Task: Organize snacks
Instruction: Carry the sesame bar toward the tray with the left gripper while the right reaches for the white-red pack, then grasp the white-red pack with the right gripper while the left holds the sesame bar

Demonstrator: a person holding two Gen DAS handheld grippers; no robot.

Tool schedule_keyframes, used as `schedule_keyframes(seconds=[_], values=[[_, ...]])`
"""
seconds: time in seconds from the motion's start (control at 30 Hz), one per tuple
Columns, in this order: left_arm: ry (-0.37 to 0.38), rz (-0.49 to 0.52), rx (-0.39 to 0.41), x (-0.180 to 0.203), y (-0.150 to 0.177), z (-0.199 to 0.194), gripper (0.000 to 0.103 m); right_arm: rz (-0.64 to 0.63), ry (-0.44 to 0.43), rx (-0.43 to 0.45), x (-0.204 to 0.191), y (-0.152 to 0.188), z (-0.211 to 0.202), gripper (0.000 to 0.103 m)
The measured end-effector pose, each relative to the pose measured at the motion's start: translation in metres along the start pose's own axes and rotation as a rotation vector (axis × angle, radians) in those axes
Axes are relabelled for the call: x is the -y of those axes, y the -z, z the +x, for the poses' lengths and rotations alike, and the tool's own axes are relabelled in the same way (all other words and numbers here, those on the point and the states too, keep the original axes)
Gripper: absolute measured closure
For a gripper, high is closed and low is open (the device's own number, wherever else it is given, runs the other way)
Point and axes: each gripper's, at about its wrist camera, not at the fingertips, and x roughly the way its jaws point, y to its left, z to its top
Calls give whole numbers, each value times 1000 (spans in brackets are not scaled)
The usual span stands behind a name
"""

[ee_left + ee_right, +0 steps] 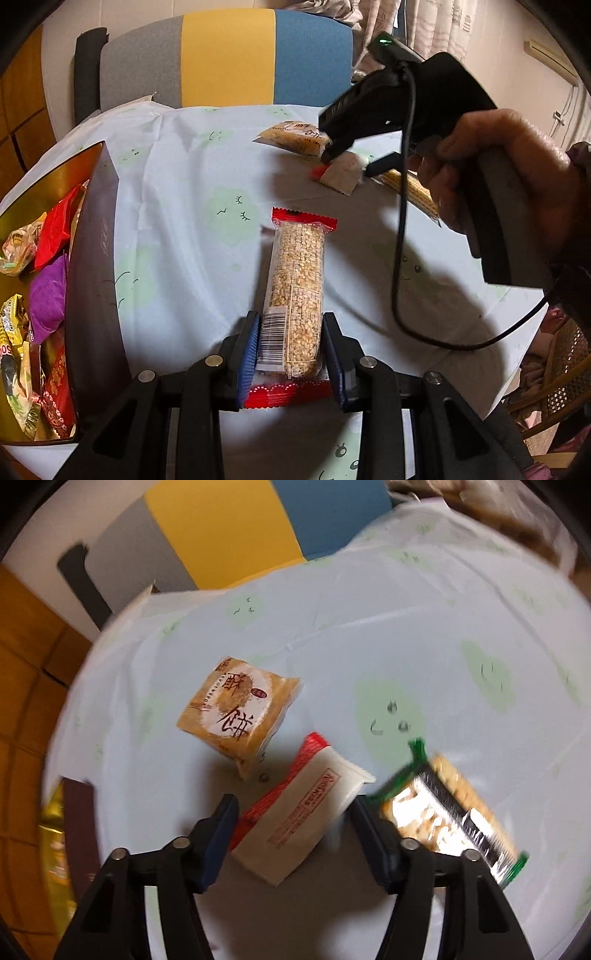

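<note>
My left gripper (291,321) is shut on a long grain bar (295,280) in a clear wrapper with red ends, its blue pads (247,354) pressing both sides just above the pale blue tablecloth (177,221). In the right wrist view my right gripper (291,812) is shut on a white and red packet (295,819) that fills the span between its fingers. The left wrist view shows that gripper (349,164) on the same packet (341,177) at the far side of the table. A box (96,258) with a gold inside and dark walls holds several snacks at the left.
A tan pastry packet (240,709) lies just beyond the right gripper and a green-ended bar (443,812) just right of it. A person's hand (498,166) holds the right gripper, and a black cable (399,258) hangs from it. A grey, yellow and blue chair (229,55) stands behind the table.
</note>
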Motion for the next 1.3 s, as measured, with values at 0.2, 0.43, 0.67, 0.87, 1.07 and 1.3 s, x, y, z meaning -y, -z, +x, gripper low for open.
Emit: schedule_keyframes(seconds=[0.2, 0.43, 0.67, 0.87, 1.07, 1.3], values=[[-1, -2, 2, 1, 0, 1, 70, -178, -14, -1, -23, 8, 2, 67], [-3, -8, -4, 0, -1, 2, 70, -382, -148, -85, -17, 57, -21, 69], [-15, -12, -11, 2, -3, 3, 70, -404, -103, -77, 15, 95, -46, 38], [-26, -19, -16, 4, -4, 5, 70, -335, -44, -9, 26, 100, -59, 33], [-20, -24, -25, 2, -5, 5, 70, -391, 36, 9, 7, 116, -52, 57], [27, -40, -86, -5, -19, 8, 64, -424, 11, 32, 14, 127, -53, 60]])
